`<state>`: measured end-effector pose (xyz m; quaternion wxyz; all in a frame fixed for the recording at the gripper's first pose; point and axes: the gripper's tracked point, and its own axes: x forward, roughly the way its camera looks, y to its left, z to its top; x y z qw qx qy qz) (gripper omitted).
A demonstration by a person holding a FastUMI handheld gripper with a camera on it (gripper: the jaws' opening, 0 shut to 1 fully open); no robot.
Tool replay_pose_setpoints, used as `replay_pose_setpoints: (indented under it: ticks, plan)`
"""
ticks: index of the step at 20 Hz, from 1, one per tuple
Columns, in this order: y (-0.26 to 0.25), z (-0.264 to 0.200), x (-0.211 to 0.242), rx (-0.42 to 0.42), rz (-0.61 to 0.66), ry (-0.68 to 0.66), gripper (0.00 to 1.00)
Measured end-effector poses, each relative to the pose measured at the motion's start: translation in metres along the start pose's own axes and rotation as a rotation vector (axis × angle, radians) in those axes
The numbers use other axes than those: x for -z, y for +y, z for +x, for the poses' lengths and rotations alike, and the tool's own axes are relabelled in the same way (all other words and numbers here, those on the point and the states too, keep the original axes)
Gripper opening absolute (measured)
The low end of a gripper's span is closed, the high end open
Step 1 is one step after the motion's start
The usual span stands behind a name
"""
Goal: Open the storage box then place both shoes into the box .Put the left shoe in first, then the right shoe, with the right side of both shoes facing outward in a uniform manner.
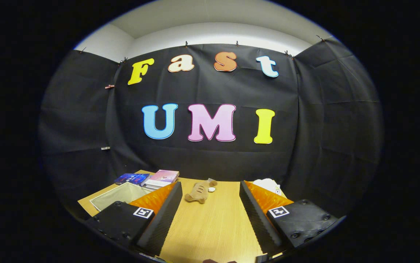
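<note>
Surface: pale wooden table [210, 226] — lower frame.
Claw: gripper [210, 215] spread wide, grasping nothing.
Risk: you may overshoot the tan plush shoe [199, 191] — low centre.

Even, moderately bright overhead light; white ceiling strip [217, 31] above the booth wall is brightest, near washed out. Pale wooden tabletop [210, 223] carries a soft sheen, no hard shadows. Gripper [210, 199] fingers spread wide, sharp in the foreground. Strong fisheye bowing toward the edges; far tan plush toy [199, 191] slightly soft.
</note>
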<state>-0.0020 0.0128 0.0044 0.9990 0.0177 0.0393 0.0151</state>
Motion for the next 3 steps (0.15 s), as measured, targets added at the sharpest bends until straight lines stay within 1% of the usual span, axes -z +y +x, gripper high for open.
replay_pose_setpoints:
  ticks: [3]
  plan:
    - [0.0052, -0.0074, -0.0059, 0.001, 0.008, 0.012, 0.98]
